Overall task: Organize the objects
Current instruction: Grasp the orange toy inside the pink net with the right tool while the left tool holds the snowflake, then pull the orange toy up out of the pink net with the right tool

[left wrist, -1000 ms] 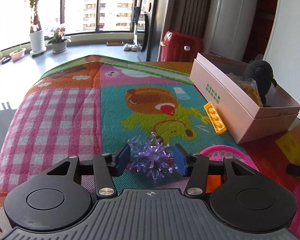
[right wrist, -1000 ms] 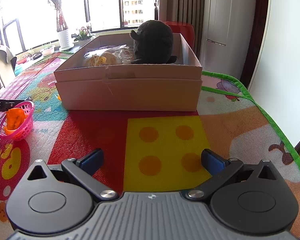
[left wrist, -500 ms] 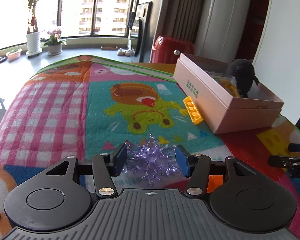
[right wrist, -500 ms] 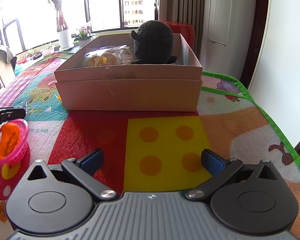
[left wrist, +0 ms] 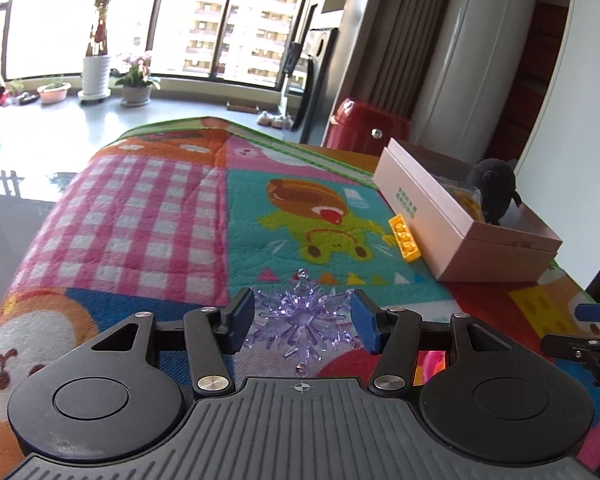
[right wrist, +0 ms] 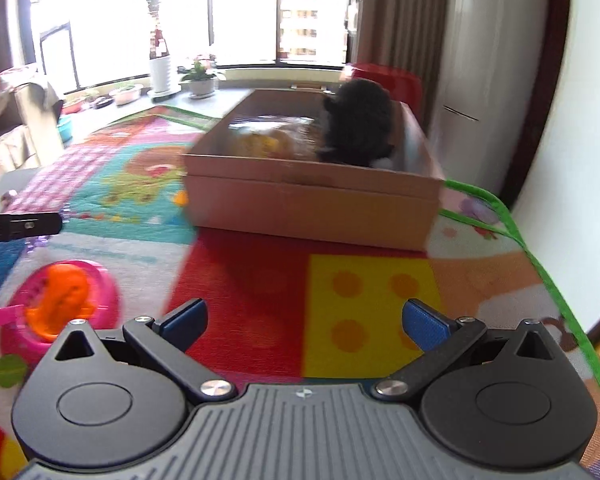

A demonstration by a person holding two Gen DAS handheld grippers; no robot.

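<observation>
My left gripper (left wrist: 303,320) is shut on a clear purple snowflake ornament (left wrist: 300,316), held above the colourful play mat (left wrist: 148,216). A pink cardboard box (left wrist: 456,220) sits at the right of the left wrist view, with a black plush toy (left wrist: 494,190) and a bag of yellow pieces (left wrist: 466,200) inside. A yellow brick (left wrist: 404,238) lies on the mat against the box's side. My right gripper (right wrist: 304,322) stands open over the red and yellow mat squares, nothing between its fingers. The box (right wrist: 312,200) and the plush toy (right wrist: 358,124) lie ahead of it, blurred.
A pink toy basket (right wrist: 48,312) with an orange piece in it sits left of the right gripper. A red suitcase (left wrist: 364,132) stands behind the table. The mat's green edge (right wrist: 540,256) marks the right side. Potted plants line the window sill.
The left gripper has carried the snowflake back, so the box and yellow brick look farther off. The right gripper has risen and shifted, and the pink basket now sits close at its lower left.
</observation>
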